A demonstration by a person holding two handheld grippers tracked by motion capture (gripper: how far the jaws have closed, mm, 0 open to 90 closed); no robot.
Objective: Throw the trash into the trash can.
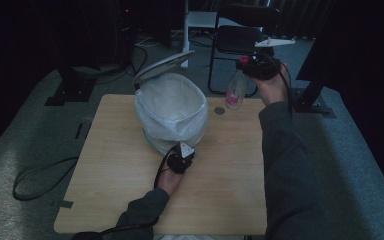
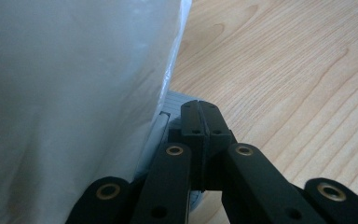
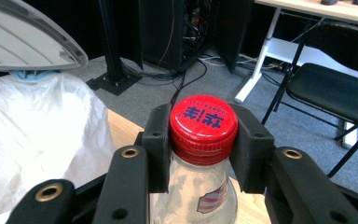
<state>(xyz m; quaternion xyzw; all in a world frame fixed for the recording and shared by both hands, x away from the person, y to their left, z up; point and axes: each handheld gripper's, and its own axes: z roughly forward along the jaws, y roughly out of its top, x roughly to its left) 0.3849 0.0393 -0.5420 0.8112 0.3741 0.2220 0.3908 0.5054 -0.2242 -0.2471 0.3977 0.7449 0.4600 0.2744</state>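
Above the table's (image 1: 130, 200) far edge, the right gripper (image 3: 203, 135) clamps the bottle (image 1: 235, 91) at its red cap (image 3: 203, 122), probably to drop it in the lined bin (image 1: 172, 107); the left gripper (image 2: 199, 122), jaws pressed together, steadies the bin's base

A light wooden table (image 1: 130, 200) stands on grey carpet (image 1: 25, 145) in a dim room, a black chair (image 1: 237, 40) and white desk leg (image 1: 185, 30) at top centre, a black cable (image 1: 35, 182) looping at lower left.
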